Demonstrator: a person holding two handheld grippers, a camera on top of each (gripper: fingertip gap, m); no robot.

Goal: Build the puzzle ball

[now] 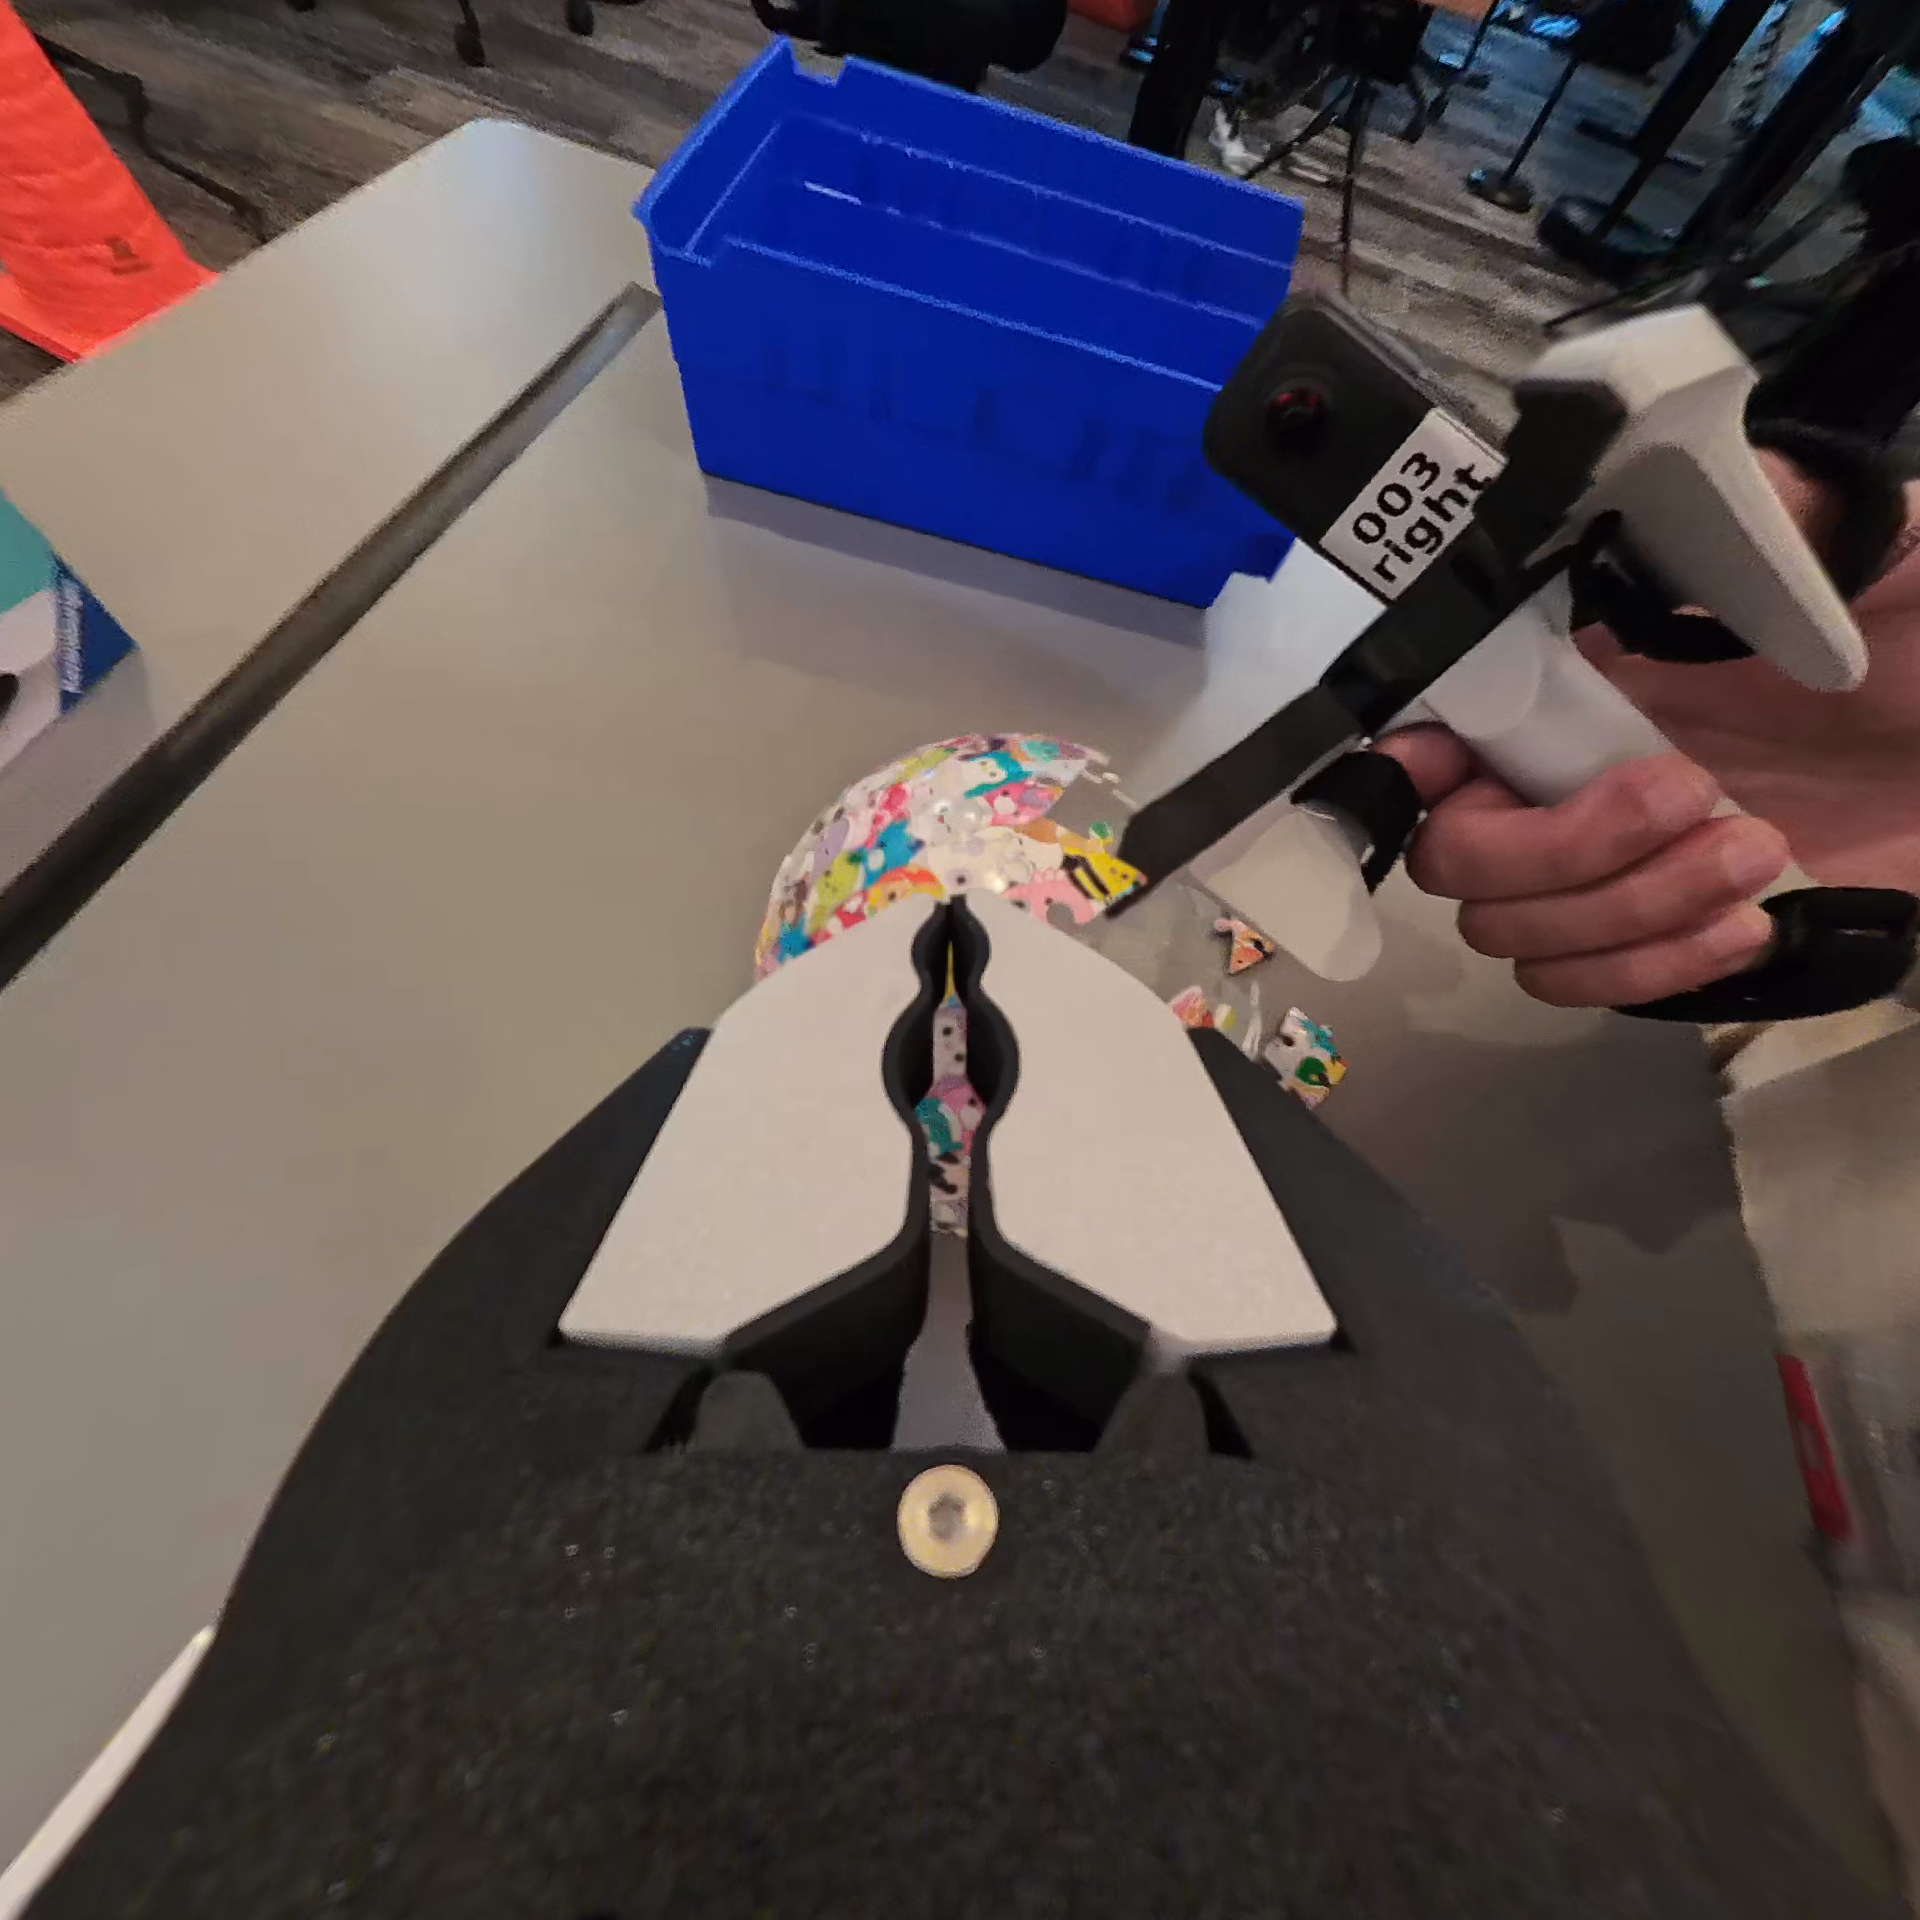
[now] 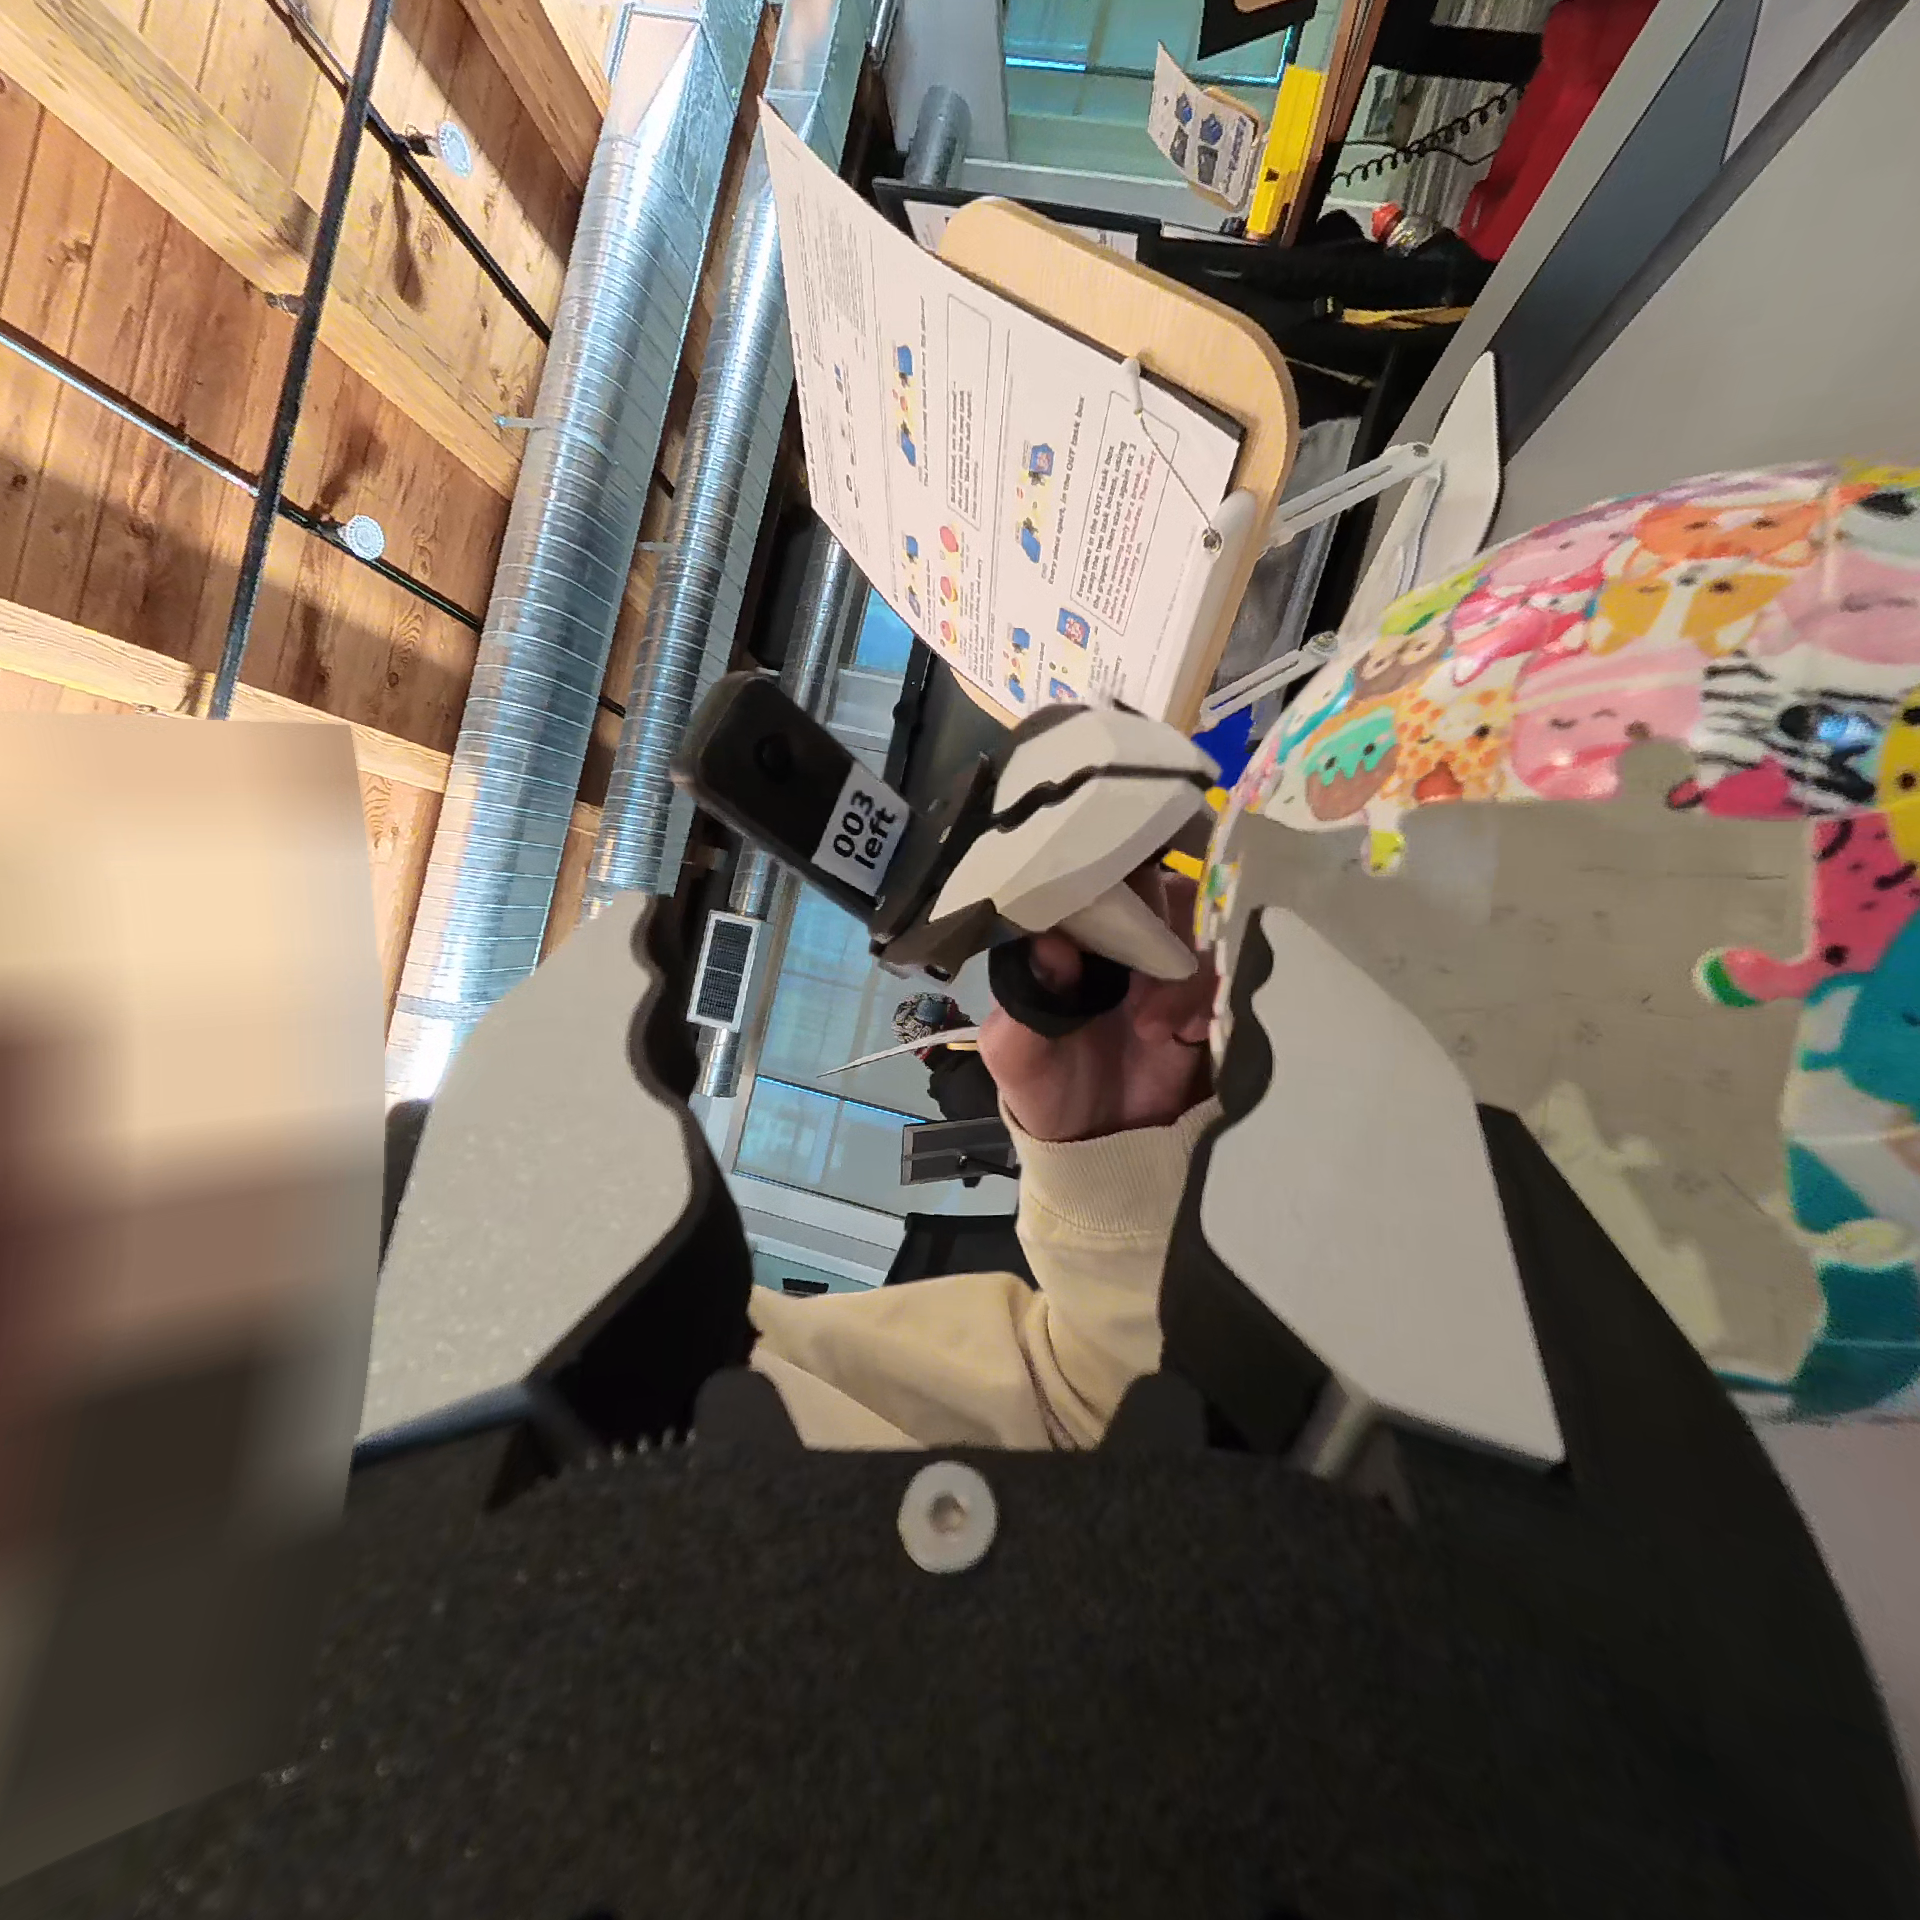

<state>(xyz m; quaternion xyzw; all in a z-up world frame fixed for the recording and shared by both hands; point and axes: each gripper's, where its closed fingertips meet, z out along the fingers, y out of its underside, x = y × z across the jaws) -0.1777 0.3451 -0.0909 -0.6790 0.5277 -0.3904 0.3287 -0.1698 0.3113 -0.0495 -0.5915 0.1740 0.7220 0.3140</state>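
The puzzle ball [image 1: 935,831] on the worktop [image 1: 468,779] is only part built, its edge pinched in the left gripper [image 1: 951,920], the right gripper's [image 2: 935,997] jaws spread, loose pieces [image 1: 1304,1055] nearby.

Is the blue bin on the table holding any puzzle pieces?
No: in the left wrist view the blue bin shows only bare walls and floor, while loose pieces lie on the table.

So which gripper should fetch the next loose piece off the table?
Right, probably. The right gripper is open and empty, and loose pieces lie just below it on the table. The left gripper is shut on the puzzle ball, steadying the shell.
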